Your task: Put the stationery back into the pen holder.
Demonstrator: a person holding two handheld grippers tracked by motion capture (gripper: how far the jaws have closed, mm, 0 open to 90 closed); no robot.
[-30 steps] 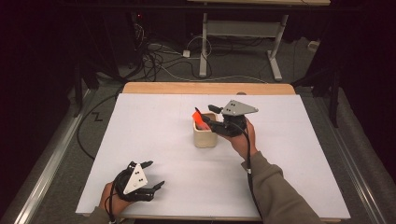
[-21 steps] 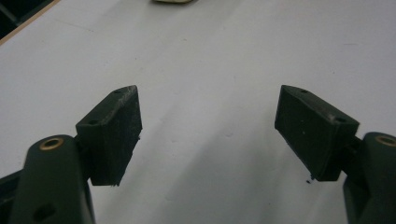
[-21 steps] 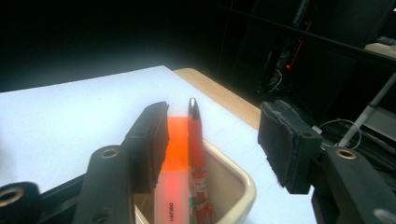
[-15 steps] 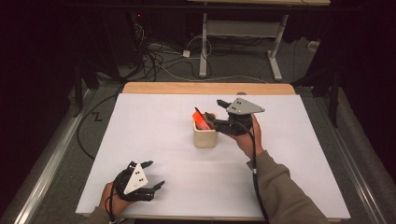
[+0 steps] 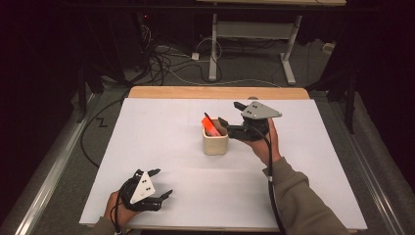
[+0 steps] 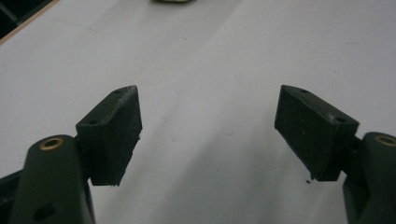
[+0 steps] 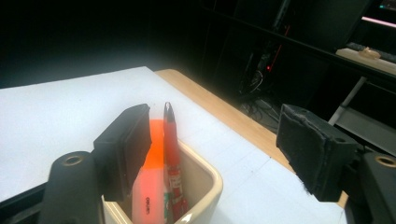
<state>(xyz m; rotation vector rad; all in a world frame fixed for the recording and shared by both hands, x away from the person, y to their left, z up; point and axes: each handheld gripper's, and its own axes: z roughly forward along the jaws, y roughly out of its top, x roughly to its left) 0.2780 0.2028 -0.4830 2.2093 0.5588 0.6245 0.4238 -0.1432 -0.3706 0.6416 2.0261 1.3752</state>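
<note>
A: From the high view, where does the work stand?

B: The cream cup sits mid-bench, somewhat toward the far edge, with an orange marker and a red pen leaning in it. The right hand-held gripper hovers just beside the rim; its jaws have just been opening and nothing is pinched. The left hand-held gripper rests near the near-left corner, spread.

A: And the left gripper view?

B: Both pads wide apart over bare white bench; the cup's base is cut off at the top edge.

A: The right gripper view?

B: Jaws spread, the left pad hiding part of the marker. I'd judge pens light, stiff and slick; pinch mid-barrel above the rim. The cup looks ceramic, so heavier and chippable. Its bottom and the pens' lower ends are hidden.
</note>
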